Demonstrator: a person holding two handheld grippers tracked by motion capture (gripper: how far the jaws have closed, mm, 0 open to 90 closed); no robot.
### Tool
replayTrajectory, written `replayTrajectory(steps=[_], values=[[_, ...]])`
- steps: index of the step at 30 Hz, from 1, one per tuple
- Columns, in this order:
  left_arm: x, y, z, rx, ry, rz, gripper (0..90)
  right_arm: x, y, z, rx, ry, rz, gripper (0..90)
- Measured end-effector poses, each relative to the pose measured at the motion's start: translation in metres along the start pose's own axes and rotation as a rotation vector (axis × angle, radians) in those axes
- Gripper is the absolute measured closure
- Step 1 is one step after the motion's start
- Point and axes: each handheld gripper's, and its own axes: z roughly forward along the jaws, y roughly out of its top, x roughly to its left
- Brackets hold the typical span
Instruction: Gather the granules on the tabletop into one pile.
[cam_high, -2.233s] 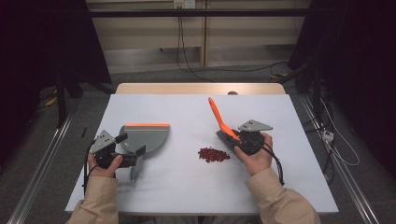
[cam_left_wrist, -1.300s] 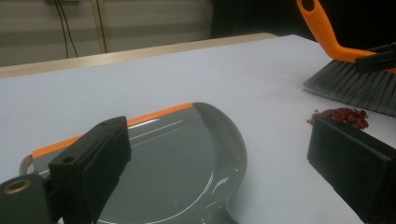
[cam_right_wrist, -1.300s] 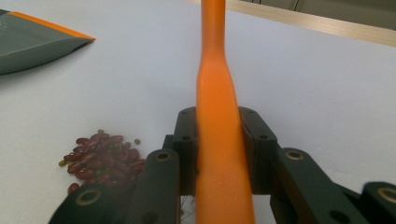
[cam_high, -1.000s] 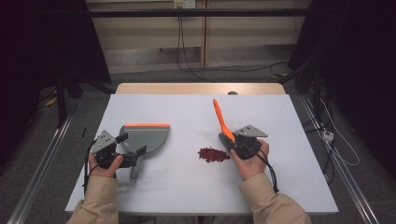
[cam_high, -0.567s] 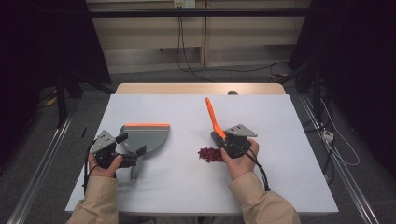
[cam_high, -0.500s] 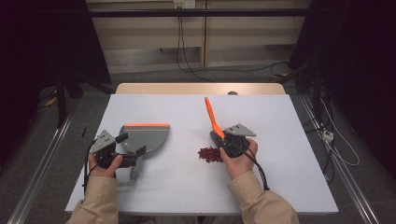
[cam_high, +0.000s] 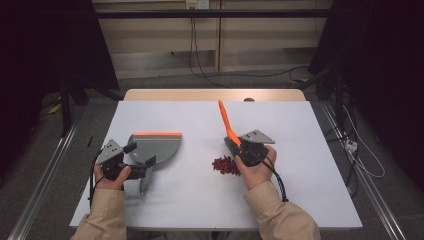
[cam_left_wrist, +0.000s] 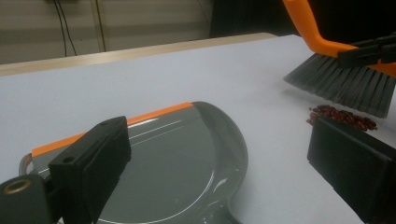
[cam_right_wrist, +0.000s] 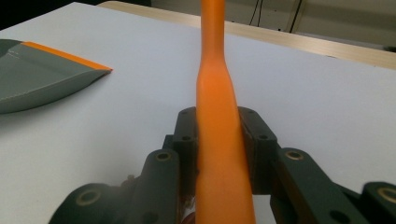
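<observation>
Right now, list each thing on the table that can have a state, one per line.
Brush: clamped in the right gripper, handle up, bristles just above the beans.
Dustpan: flat on the table, empty, apart from the beans.
Red beans: one small loose pile, unswept.
Left gripper: jaws open over the dustpan.

right tongs (cam_high: 239, 150): grip orange brush (cam_high: 226, 122) | red beans (cam_high: 225, 165): beside | left tongs (cam_high: 142, 172): at dustpan (cam_high: 157, 147)

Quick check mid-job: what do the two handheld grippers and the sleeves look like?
Both the left gripper and the right gripper are black with blocky black jaws, each topped by a grey three-cornered plate and trailing a black cable. The person's sleeves are beige.
</observation>
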Motion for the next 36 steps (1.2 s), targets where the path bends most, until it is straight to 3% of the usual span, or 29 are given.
replayTrajectory(steps=[8,16,24,32,36], values=[[-0.002,0.000,0.000,-0.001,-0.002,0.001,5.8,-0.002,-0.011,-0.001,0.024,-0.024,-0.016,71.3],[-0.001,0.000,-0.001,-0.001,-0.001,0.004,5.8,0.008,-0.005,0.003,0.019,0.022,-0.032,71.3],[-0.001,0.000,0.000,0.001,-0.007,0.000,5.8,-0.002,0.002,-0.006,0.005,0.043,-0.023,71.3],[-0.001,0.000,0.001,0.008,-0.008,0.000,5.8,-0.016,-0.004,0.002,0.027,0.031,-0.034,71.3],[-0.001,-0.001,0.001,0.011,-0.008,0.003,5.8,-0.009,-0.007,0.006,0.039,0.056,-0.037,71.3]])
